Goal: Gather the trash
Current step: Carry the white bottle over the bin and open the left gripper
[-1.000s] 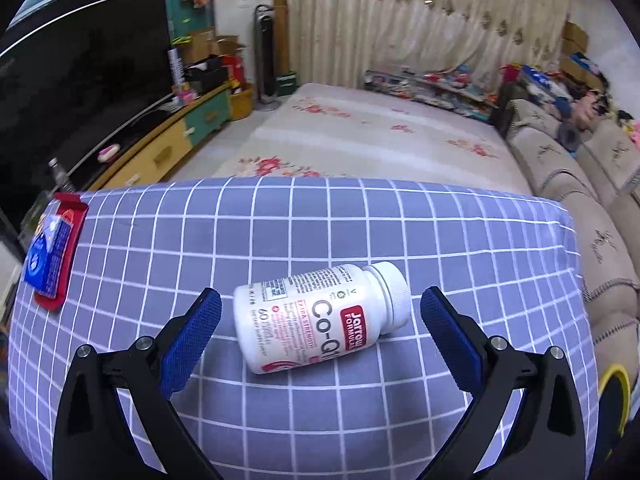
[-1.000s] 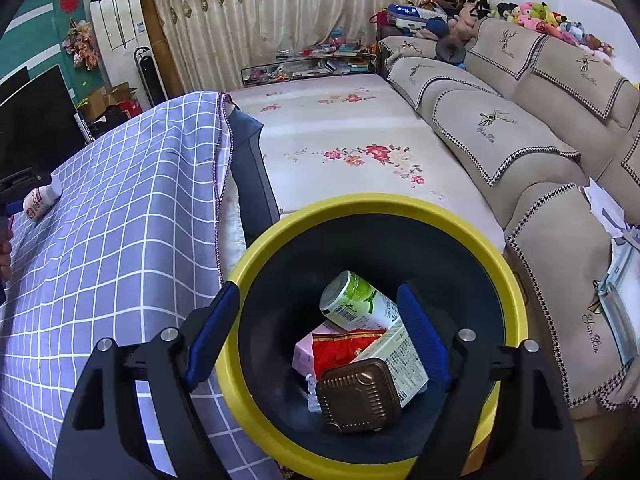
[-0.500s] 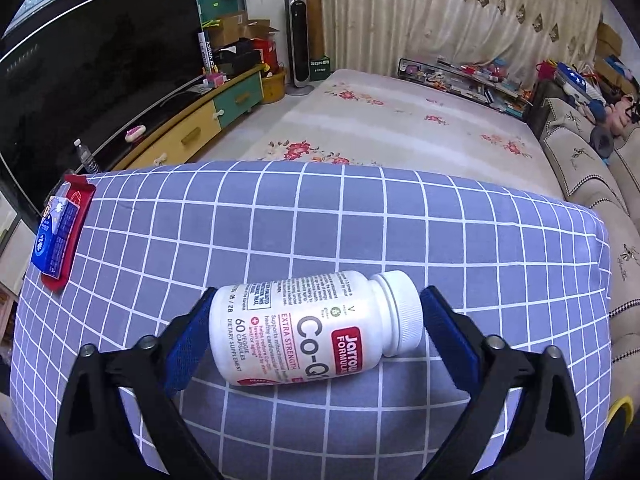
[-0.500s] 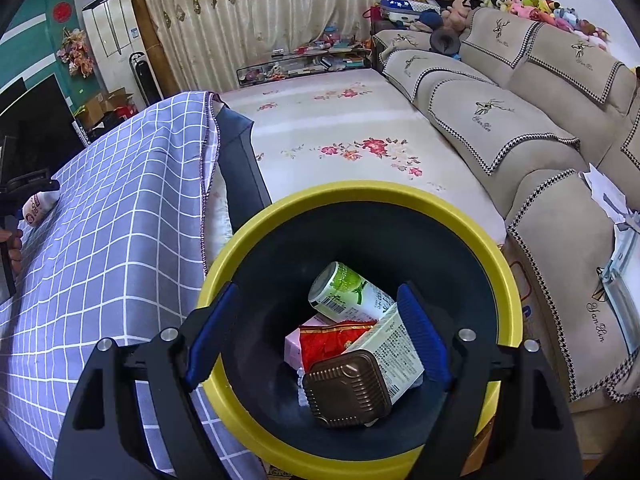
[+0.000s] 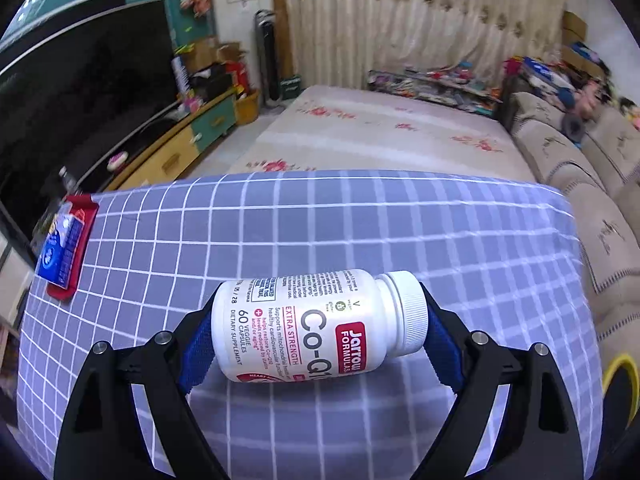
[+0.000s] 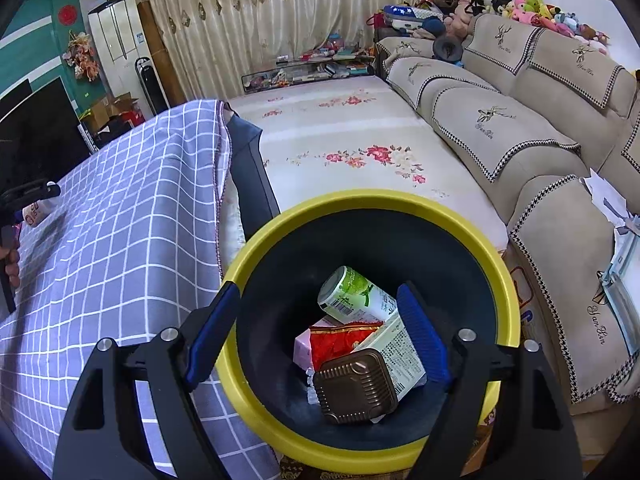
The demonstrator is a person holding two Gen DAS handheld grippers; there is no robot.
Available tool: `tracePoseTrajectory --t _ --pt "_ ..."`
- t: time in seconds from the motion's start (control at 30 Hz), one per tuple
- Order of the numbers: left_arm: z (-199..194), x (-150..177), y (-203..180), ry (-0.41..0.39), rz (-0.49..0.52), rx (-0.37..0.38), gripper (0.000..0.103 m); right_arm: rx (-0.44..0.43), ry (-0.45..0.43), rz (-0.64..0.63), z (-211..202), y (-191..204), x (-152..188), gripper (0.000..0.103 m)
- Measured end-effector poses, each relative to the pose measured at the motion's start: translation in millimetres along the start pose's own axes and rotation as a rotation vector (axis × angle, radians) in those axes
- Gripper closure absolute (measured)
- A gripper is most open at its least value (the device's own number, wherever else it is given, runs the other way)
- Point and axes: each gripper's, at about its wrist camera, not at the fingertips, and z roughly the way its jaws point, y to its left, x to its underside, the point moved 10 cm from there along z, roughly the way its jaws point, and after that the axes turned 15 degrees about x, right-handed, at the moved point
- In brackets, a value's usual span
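Observation:
A white supplement bottle [image 5: 316,324] lies crosswise between the blue pads of my left gripper [image 5: 319,314], base against one pad, cap against the other. The jaws are closing on it, and it hangs just above the checked tablecloth [image 5: 360,220] with its shadow below. In the right wrist view the bottle [image 6: 38,212] shows small at far left. My right gripper [image 6: 318,296] stands open over a yellow-rimmed dark bin [image 6: 360,200], nothing between its fingers. In the bin lie a green can [image 6: 356,296], a red packet [image 6: 340,336], a white carton [image 6: 400,352] and a brown square box [image 6: 356,384].
A red tray with a blue pack [image 5: 66,248] sits at the table's left edge. The bin's rim [image 5: 618,368] peeks in beyond the table's right end. A beige sofa [image 6: 520,120] runs along the right, a floral mat [image 6: 360,140] covers the floor, and a large TV [image 5: 80,100] stands left.
My left gripper moved forward around the bottle and narrowed onto its ends; the bottle now sits raised between the pads. The right gripper stays open over the bin.

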Motion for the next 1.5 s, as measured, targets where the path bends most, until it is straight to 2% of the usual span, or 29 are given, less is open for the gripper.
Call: tracePoseTrajectory --t 0.17,0.33,0.4,0.6,0.7,0.83,1.0,1.3,1.37,1.4,1.5 --pt "-41 21 -44 -0.020 0.080 0.077 0.017 -0.005 -0.021 0.012 -15 -5 0 0.026" --pt "-79 43 -107 -0.052 0.185 0.142 0.017 -0.001 -0.051 0.030 -35 -21 1 0.026" --pt "-89 55 -142 -0.037 0.213 0.198 0.017 0.009 -0.065 0.040 -43 -30 2 0.026" --pt "-95 88 -242 0.021 0.306 0.314 0.017 0.048 -0.103 0.070 -65 -68 8 0.026" --pt "-92 112 -294 0.075 0.350 0.372 0.017 0.088 -0.114 0.091 -73 -96 14 0.026" --pt "-86 135 -343 0.104 0.409 0.406 0.017 0.123 -0.108 0.132 -79 -134 24 0.026" --pt "-72 163 -396 0.165 0.478 0.428 0.017 0.138 -0.098 0.160 -78 -160 33 0.026" --pt "-29 201 -457 0.277 0.525 0.451 0.016 0.145 -0.093 0.164 -75 -170 37 0.026" --pt "-21 208 -461 0.305 0.531 0.457 0.015 0.154 -0.099 0.166 -77 -173 36 0.026" --pt "-17 209 -459 0.311 0.529 0.457 0.011 0.157 -0.101 0.171 -79 -175 36 0.026" --pt "-20 212 -454 0.313 0.519 0.469 0.008 0.161 -0.107 0.180 -85 -178 35 0.026"
